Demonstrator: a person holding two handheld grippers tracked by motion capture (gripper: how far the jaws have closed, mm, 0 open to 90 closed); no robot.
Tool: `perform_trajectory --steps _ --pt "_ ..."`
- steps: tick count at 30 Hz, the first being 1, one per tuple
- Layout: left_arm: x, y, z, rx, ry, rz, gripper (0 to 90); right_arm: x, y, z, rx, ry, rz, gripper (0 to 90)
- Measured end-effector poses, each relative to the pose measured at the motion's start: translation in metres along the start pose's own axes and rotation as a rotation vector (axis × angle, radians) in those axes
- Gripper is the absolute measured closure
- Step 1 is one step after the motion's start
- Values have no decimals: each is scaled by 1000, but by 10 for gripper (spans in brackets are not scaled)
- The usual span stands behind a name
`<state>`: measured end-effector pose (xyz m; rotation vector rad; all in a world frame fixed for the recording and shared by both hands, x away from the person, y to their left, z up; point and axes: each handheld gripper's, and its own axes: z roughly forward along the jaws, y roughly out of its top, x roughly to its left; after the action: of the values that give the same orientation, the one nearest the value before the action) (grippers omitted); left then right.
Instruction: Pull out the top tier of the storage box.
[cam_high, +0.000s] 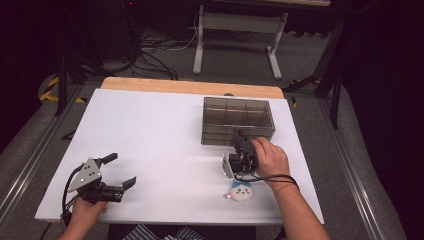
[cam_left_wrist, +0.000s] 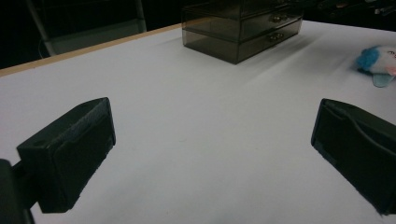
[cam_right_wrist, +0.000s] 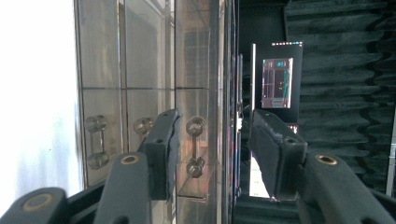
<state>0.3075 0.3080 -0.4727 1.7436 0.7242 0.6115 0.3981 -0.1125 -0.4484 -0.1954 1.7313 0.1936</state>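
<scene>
A smoky see-through drawer box (cam_high: 237, 119) stands at the back right of the white table (cam_high: 150, 135). My right gripper (cam_high: 239, 136), held in a hand, is turned on its side right at the box's front. In the right gripper view its jaws (cam_right_wrist: 215, 140) stand apart around a clear drawer handle (cam_right_wrist: 195, 147); the pads do not press on it. A small white and blue plush toy (cam_high: 242, 191) lies just in front of that hand. My left gripper (cam_high: 122, 170) rests open at the front left, with nothing between its jaws (cam_left_wrist: 210, 144). From there the box (cam_left_wrist: 240, 32) and the toy (cam_left_wrist: 379, 63) lie far off.
A wooden strip (cam_high: 190, 86) borders the table's far edge. Beyond it stand a white desk frame (cam_high: 237, 30) and floor cables. A lit screen (cam_right_wrist: 277, 83) shows past the box in the right gripper view. Bare white table lies between the two grippers.
</scene>
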Motion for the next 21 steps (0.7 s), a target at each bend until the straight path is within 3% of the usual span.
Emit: perform_trajectory --steps 6,21 --pt "0 0 0 0 0 0 5 2 -1 4 0 -12 -16 603" --pt "0 0 0 1 0 -1 6 6 -4 15 2 10 -24 740"
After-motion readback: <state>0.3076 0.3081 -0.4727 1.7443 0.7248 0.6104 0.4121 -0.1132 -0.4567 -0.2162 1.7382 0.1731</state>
